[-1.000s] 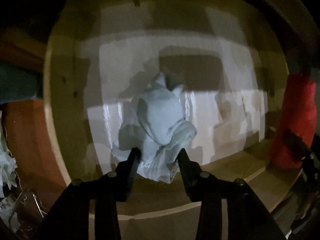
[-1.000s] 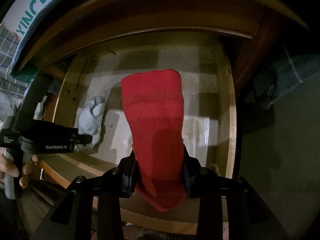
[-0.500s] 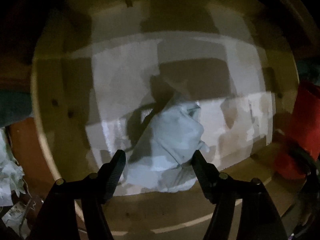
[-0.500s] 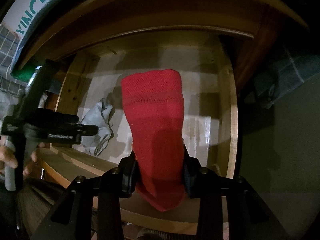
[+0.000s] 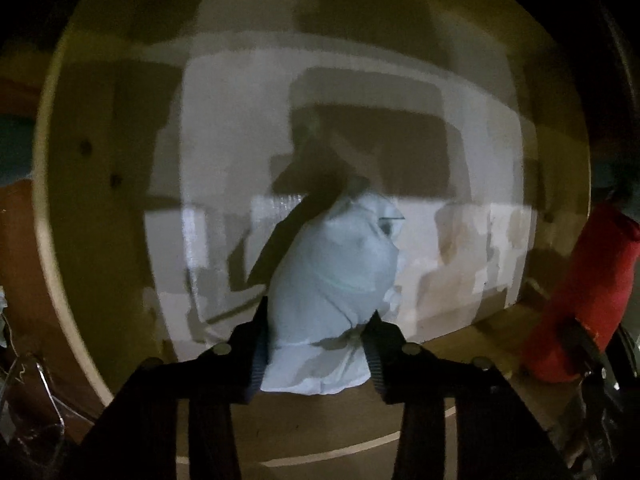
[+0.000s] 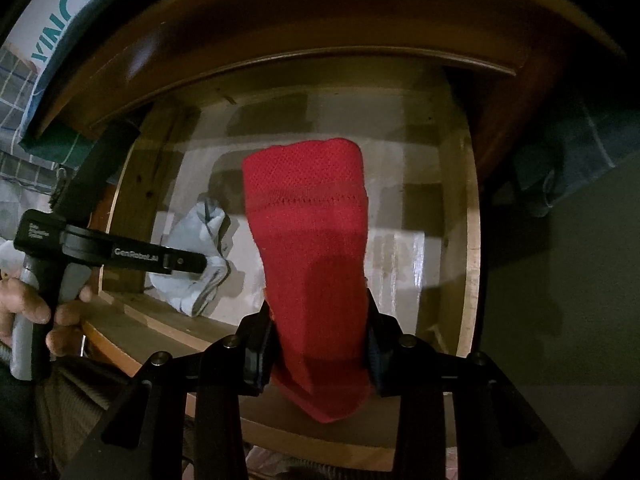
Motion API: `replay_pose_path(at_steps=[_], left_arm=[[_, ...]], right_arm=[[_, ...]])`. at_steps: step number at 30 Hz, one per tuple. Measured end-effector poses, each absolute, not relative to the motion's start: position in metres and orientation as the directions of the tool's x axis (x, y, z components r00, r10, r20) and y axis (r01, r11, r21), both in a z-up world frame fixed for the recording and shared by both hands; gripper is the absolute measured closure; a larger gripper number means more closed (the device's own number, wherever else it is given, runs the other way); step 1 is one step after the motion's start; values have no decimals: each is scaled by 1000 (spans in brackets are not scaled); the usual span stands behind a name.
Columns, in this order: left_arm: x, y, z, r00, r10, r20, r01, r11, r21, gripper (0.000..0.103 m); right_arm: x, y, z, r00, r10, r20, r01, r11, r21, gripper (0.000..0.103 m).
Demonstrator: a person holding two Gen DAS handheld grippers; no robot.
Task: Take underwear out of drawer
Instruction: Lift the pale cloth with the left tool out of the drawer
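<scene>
My left gripper [image 5: 318,344] is shut on a pale blue underwear bundle [image 5: 336,280] and holds it over the white floor of the open wooden drawer [image 5: 460,152]. In the right wrist view the same bundle [image 6: 196,264] hangs at the drawer's left side from the left gripper [image 6: 200,268]. My right gripper [image 6: 320,344] is shut on a folded red underwear piece [image 6: 312,248], held upright above the drawer's front edge. The red piece also shows in the left wrist view [image 5: 580,296] at the far right.
The drawer has wooden side walls [image 6: 468,216] and a front rail [image 6: 168,320]. A dark wooden top [image 6: 280,20] overhangs it. A printed bag [image 6: 36,40] lies on top at the left. Dark cloth [image 6: 560,172] hangs at the right.
My left gripper let go of the pale blue bundle and opened, then closed on it again and lifted it slightly. The right gripper has held still with the red piece.
</scene>
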State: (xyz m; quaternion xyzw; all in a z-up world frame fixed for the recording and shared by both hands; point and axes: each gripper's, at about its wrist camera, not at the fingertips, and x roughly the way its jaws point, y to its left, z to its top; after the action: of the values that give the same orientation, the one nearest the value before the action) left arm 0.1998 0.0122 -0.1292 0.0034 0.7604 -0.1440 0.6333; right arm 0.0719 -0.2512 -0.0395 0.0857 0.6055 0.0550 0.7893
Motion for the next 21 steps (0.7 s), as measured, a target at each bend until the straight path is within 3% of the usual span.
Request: replay_pose_path(at_steps=[21], left_arm=[[138, 3, -58, 149, -130, -980, 277, 957, -85, 64]], right_arm=[[76, -249, -40, 244, 146, -959, 4, 988, 151, 69]])
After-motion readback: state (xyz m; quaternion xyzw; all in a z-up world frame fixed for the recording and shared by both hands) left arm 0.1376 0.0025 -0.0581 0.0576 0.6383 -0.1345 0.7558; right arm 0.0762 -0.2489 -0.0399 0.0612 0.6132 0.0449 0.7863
